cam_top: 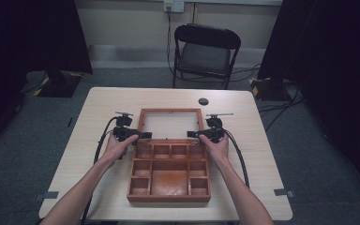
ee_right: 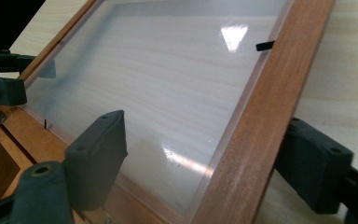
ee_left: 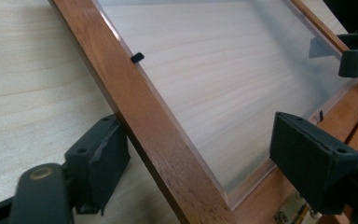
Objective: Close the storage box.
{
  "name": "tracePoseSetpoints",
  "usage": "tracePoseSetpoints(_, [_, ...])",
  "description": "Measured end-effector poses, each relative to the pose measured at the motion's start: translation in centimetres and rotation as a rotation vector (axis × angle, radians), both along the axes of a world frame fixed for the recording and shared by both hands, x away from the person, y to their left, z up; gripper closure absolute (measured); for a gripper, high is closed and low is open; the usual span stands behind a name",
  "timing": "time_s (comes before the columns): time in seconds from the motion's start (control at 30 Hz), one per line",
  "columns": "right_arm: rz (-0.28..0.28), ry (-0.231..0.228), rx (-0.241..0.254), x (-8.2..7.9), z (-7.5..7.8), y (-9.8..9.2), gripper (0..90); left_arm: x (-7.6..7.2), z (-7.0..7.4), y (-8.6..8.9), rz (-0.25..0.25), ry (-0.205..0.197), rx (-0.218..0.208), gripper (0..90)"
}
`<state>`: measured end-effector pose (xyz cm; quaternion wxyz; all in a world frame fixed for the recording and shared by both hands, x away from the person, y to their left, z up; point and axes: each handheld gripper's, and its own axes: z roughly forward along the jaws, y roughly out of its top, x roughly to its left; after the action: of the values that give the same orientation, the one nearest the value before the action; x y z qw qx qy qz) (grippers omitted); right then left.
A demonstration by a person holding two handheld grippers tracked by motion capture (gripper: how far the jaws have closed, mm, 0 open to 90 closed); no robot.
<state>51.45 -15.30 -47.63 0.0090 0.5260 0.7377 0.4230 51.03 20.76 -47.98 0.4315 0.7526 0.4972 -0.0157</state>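
Observation:
A wooden box (cam_top: 168, 198) with several compartments sits on the table's near half, its glass-paned lid (cam_top: 171, 111) swung open toward the far side. My left gripper (cam_top: 140, 135) is at the lid's left rail, my right gripper (cam_top: 194, 134) at its right rail, both near the hinge line. In the left gripper view my left gripper (ee_left: 200, 149) is open, straddling the lid rail (ee_left: 140, 107): one jaw outside the wood, one over the glass (ee_left: 223, 70). In the right gripper view my right gripper (ee_right: 207, 144) is open and straddles the opposite rail (ee_right: 270, 93) the same way.
A small dark round disc (cam_top: 203, 101) lies on the table (cam_top: 98, 108) beyond the lid. A black folding chair (cam_top: 206, 49) stands behind the far edge. A brass hinge (ee_left: 289, 214) joins lid and box. Cables trail from both grippers off the near edge.

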Motion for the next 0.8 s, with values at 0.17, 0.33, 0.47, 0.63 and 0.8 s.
tracePoseSetpoints(0.17, [-0.001,-0.031,-0.009,-0.1,0.4,-0.2,24.2,-0.1,0.1,0.0,-0.004,-0.009,-0.019,23.3])
tracePoseSetpoints(0.33, [-0.004,-0.051,-0.014,-0.3,0.7,-0.2,26.0,-0.1,0.4,-0.1,-0.012,-0.024,-0.008,24.0])
tracePoseSetpoints(0.47, [-0.012,-0.072,-0.011,-0.4,1.1,-0.4,30.4,-0.1,0.6,-0.1,-0.025,-0.027,-0.020,27.1])
tracePoseSetpoints(0.63, [-0.015,-0.108,0.010,-0.8,2.1,-0.7,33.5,-0.3,1.3,-0.2,-0.031,-0.061,-0.003,31.4])
tracePoseSetpoints(0.8, [-0.012,-0.126,0.026,-1.1,2.8,-0.9,35.3,-0.5,2.0,0.1,-0.024,-0.086,-0.024,34.6])
